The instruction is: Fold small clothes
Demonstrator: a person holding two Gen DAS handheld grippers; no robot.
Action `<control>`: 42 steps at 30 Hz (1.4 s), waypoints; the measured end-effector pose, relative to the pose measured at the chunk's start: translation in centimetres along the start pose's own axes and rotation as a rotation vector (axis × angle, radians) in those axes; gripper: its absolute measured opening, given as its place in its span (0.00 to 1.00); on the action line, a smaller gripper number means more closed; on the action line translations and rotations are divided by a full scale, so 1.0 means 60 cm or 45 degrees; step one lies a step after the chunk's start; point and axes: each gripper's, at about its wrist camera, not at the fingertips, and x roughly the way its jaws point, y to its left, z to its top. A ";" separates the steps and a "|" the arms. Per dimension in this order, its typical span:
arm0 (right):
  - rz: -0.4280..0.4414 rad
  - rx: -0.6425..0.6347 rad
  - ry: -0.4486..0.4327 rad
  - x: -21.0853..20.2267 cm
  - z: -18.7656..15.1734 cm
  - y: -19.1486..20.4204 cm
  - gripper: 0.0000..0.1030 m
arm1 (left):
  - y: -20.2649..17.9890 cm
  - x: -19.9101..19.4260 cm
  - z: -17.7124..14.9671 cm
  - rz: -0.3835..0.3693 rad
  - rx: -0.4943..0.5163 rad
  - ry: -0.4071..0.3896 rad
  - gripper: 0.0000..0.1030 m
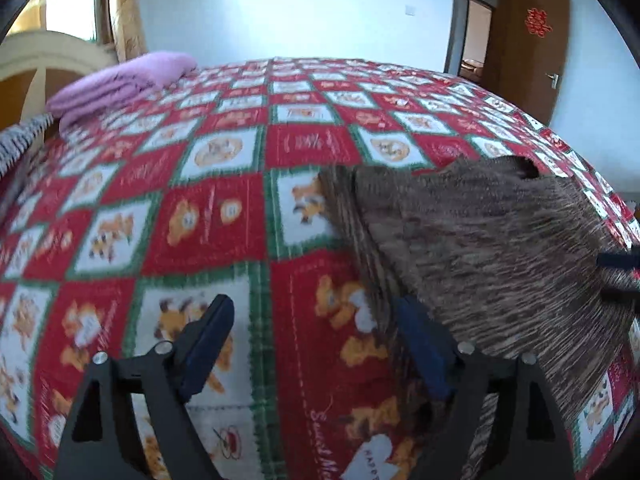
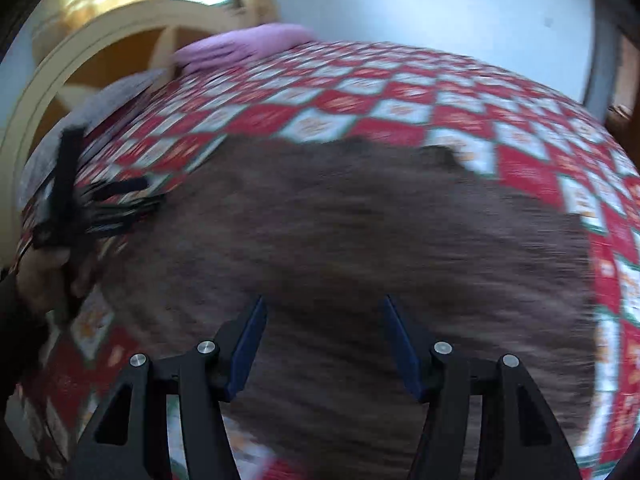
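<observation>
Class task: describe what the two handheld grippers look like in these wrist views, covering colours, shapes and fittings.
Both the left gripper and the right gripper have black, angular linkage arms with triangular cut-outs, joined by round silver pins. Each finger ends in a flat, dark blue pad. No cables or markings show. In the right wrist view, a dark sleeve is visible at the left edge.

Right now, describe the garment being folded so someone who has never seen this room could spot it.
Find the bed with the red, white and green checked blanket. On its near side lies the brown knitted garment, spread flat. It is dark, streaky brown, unlike the folded lilac cloth at the far corner.
</observation>
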 end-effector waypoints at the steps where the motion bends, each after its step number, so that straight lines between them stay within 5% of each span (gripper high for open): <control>1: 0.008 -0.032 0.018 0.013 -0.003 0.026 0.59 | 0.007 -0.003 -0.002 -0.019 -0.027 -0.002 0.83; 5: 0.057 -0.086 0.099 0.059 -0.018 0.097 0.66 | 0.047 -0.022 -0.010 -0.082 -0.193 -0.066 0.84; 7: -0.013 -0.157 0.069 0.064 -0.025 0.129 0.69 | 0.064 -0.025 -0.014 -0.114 -0.266 -0.081 0.84; 11: 0.038 -0.121 0.063 0.050 -0.026 0.131 0.69 | 0.089 -0.023 -0.019 -0.162 -0.393 -0.093 0.84; 17: -0.056 0.139 -0.128 -0.038 -0.039 0.008 0.69 | 0.091 -0.026 -0.021 -0.174 -0.394 -0.119 0.92; 24: -0.219 0.400 -0.015 -0.052 -0.107 -0.129 0.69 | 0.101 -0.024 -0.024 -0.204 -0.437 -0.119 0.92; 27: -0.324 0.247 0.003 -0.047 -0.102 -0.090 0.69 | 0.102 -0.025 -0.024 -0.200 -0.441 -0.124 0.92; 35: -0.045 0.041 -0.046 -0.004 0.016 0.069 0.68 | 0.104 -0.027 -0.026 -0.204 -0.454 -0.129 0.92; 41: 0.068 -0.036 0.102 0.102 0.032 0.164 0.57 | 0.113 -0.025 -0.027 -0.256 -0.491 -0.134 0.92; 42: 0.000 -0.107 0.062 0.101 0.025 0.188 0.57 | 0.114 -0.025 -0.027 -0.266 -0.498 -0.134 0.93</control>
